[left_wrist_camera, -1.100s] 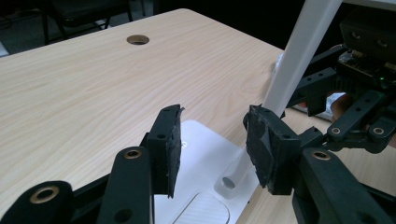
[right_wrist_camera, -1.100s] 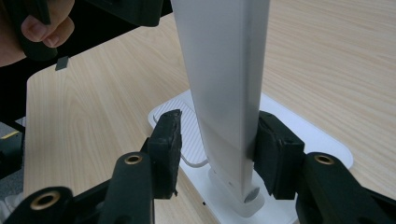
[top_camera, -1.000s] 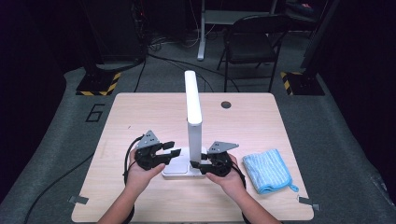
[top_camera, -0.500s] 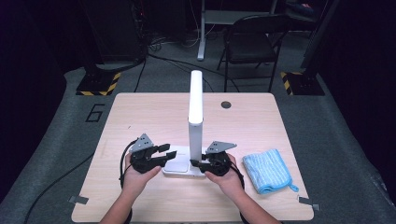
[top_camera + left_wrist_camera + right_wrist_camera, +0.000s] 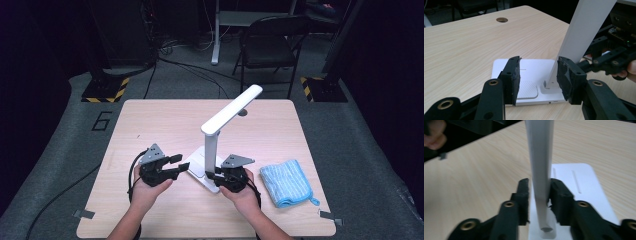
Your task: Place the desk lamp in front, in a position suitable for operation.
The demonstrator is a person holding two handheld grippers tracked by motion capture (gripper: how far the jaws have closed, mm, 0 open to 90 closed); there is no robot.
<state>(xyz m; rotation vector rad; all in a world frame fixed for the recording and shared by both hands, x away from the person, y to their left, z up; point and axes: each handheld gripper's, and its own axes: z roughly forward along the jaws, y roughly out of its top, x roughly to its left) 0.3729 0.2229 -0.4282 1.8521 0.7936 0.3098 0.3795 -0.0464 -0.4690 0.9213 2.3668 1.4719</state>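
Lamp [image 5: 215,150] stands near the front middle of my tabletop [image 5: 150,125], its white base [image 5: 529,75] flat on the wood. My right tool [image 5: 539,192] has its jaws set either side of the upright post [image 5: 540,170], close against it, though I cannot tell whether they truly clamp. My left tool [image 5: 537,77] sits with jaws apart over the base's near edge, holding nothing. Right of the lamp lies a blue cloth [image 5: 286,182]. Farther back, the lamp head [image 5: 232,110] slants up toward a black chair [image 5: 270,45] beyond the tabletop

White desk lamp [image 5: 216,131]; pale wood-grain table [image 5: 150,125]; light blue cloth [image 5: 286,182]; black hand-held gripper [image 5: 182,163].
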